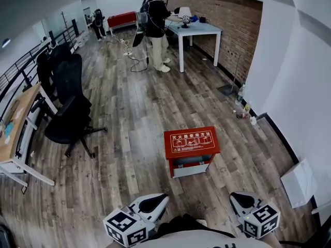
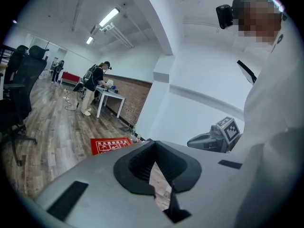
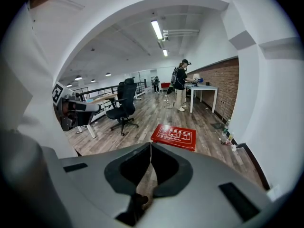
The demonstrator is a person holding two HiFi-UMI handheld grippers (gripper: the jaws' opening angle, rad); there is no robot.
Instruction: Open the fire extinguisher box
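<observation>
The red fire extinguisher box (image 1: 191, 142) stands on the wood floor ahead of me, its lid with white print down flat. It also shows in the left gripper view (image 2: 110, 145) and the right gripper view (image 3: 174, 136). My left gripper (image 1: 163, 196) is held low at the frame's bottom, well short of the box, its jaws closed tip to tip (image 2: 154, 143) with nothing between them. My right gripper (image 1: 234, 196) is level with it on the right, also shut and empty (image 3: 150, 144). Both point toward the box without touching it.
A black office chair (image 1: 70, 119) and a wooden desk (image 1: 15, 130) are at the left. A person (image 1: 158, 27) stands by a white table (image 1: 200, 31) at the far brick wall. Bottles (image 1: 243, 107) line the right wall, and a white box (image 1: 299, 182) lies nearby.
</observation>
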